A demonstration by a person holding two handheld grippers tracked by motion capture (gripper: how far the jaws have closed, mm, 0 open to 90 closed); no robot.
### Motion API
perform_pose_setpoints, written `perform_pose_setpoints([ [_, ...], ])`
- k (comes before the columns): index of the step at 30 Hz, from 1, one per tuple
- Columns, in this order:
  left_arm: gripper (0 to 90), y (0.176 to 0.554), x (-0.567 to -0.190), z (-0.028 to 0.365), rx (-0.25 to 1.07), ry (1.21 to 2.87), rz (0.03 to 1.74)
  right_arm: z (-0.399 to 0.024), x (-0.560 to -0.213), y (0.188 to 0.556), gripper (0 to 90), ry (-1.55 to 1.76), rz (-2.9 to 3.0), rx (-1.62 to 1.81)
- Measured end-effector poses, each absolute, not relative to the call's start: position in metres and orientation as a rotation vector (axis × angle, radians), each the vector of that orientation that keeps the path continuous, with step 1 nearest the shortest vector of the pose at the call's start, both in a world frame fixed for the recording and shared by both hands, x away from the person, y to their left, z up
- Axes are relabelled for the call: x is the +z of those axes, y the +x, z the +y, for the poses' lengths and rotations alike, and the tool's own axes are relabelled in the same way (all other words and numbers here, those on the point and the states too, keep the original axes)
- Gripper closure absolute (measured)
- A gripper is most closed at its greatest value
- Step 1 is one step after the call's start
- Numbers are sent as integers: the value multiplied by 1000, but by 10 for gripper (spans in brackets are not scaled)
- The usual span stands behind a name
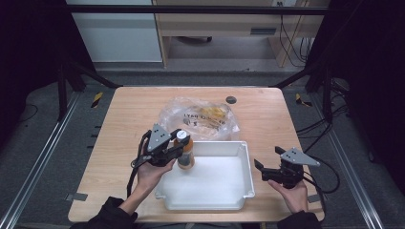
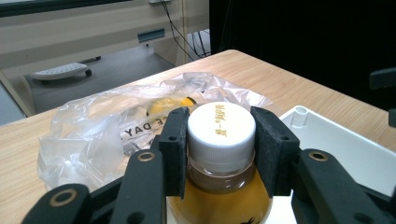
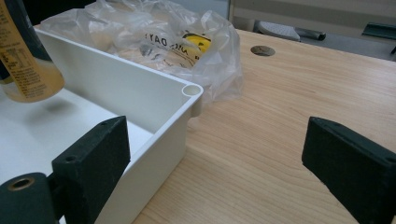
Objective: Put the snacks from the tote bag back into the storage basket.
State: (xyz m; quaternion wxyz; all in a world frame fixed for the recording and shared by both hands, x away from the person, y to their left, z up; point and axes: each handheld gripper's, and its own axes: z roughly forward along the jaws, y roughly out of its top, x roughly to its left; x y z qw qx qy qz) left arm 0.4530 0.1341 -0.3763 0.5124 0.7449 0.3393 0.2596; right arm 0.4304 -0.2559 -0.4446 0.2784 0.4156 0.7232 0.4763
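Bottle (image 2: 219, 186) clamped at its white cap between left gripper (image 2: 220, 140) jaws, over tub (image 1: 246, 162) | right gripper (image 3: 210, 158) wide open, empty, beside tub

This looks like a lab or test room: a wooden table (image 1: 133, 109) stands inside a black metal frame (image 1: 191, 9), with loose cables (image 1: 291, 43) on the grey floor and plain office furniture behind.
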Motion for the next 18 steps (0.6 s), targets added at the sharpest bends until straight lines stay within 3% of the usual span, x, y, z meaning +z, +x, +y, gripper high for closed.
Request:
perform_pose_setpoints([
  [18, 590, 448, -399, 127, 601, 1845, 817, -259, -442, 429, 77, 1111, 1923, 1282],
])
